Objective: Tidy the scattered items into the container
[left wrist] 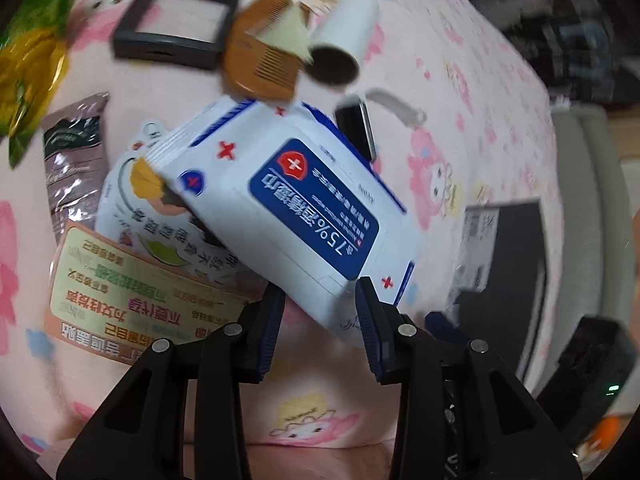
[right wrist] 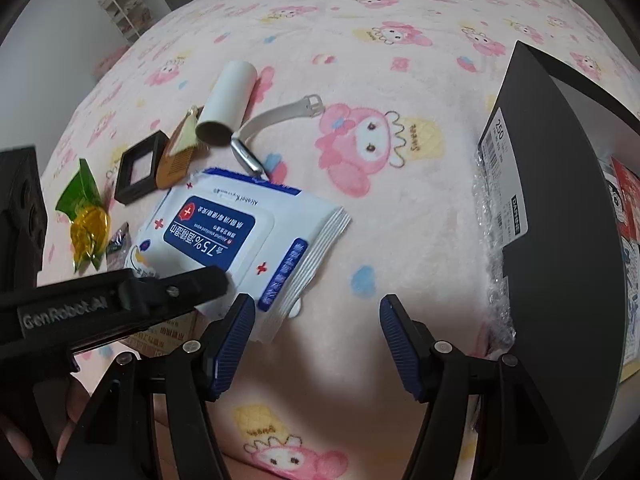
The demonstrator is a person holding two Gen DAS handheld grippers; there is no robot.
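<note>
A white and blue wet-wipes pack (left wrist: 288, 208) lies tilted on top of other packets on the pink bed cover. My left gripper (left wrist: 320, 308) is shut on its near corner, and the blue pads press both sides of it. In the right wrist view one black finger (right wrist: 192, 286) of that gripper lies across the wipes pack (right wrist: 224, 232). My right gripper (right wrist: 316, 320) hangs open over bare cover just right of the pack, holding nothing. The black container (right wrist: 560, 240) stands open at the right, and it also shows at the right edge as the black box (left wrist: 512, 248).
Beyond the pack lie a white tube (right wrist: 228, 100), a watch (right wrist: 276, 118), a brown comb (right wrist: 176, 160), a black square frame (right wrist: 140, 168), a green and yellow wrapper (right wrist: 86, 216) and a brown sachet (left wrist: 74, 160). Under the pack sit a beige packet (left wrist: 132, 296) and a white packet (left wrist: 128, 208).
</note>
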